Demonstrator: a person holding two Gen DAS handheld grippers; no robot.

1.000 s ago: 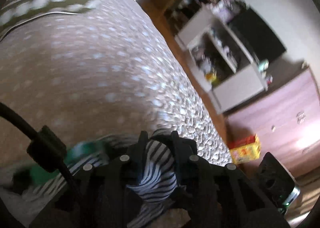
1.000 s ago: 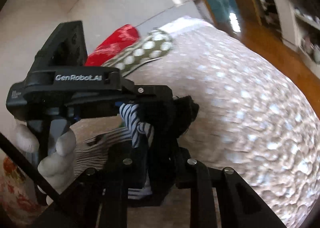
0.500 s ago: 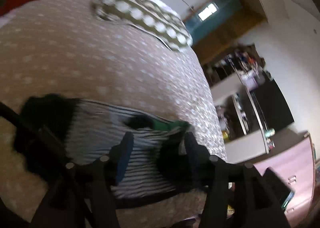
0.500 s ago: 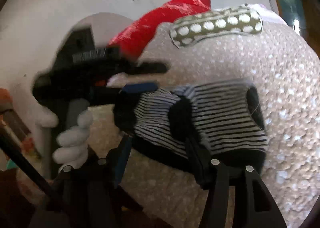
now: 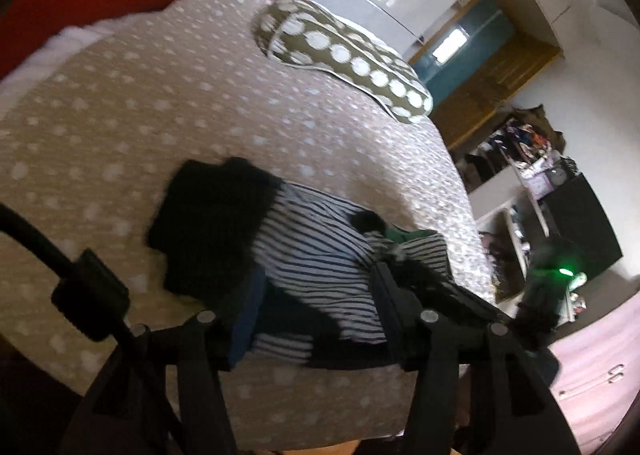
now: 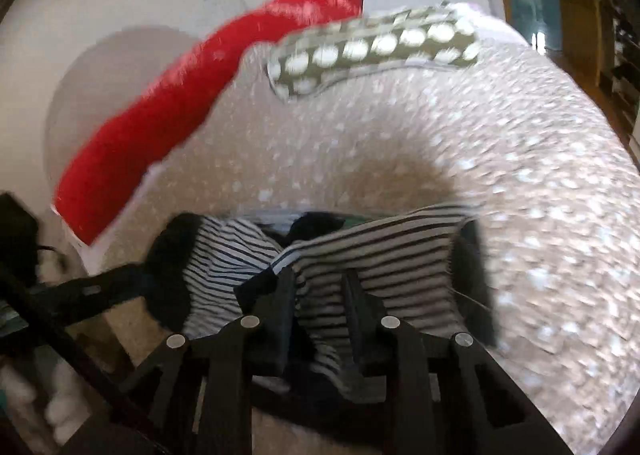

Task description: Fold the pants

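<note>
Pants (image 5: 320, 267) lie bunched at the bed's (image 5: 160, 103) near edge. Left gripper (image 5: 316, 295) fingers wide over the fabric; right gripper (image 6: 320, 295) narrow, pinching striped cloth. Next: pull hem taut, lay it flat, align edges before letting go.

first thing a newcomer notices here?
Likely the striped pants, lying on the dotted bedspread right in front of both tongs. The right tongs pinch a striped fold; the left tongs stand open around the near edge. Behind them: a red pillow and an olive polka-dot cushion.
</note>
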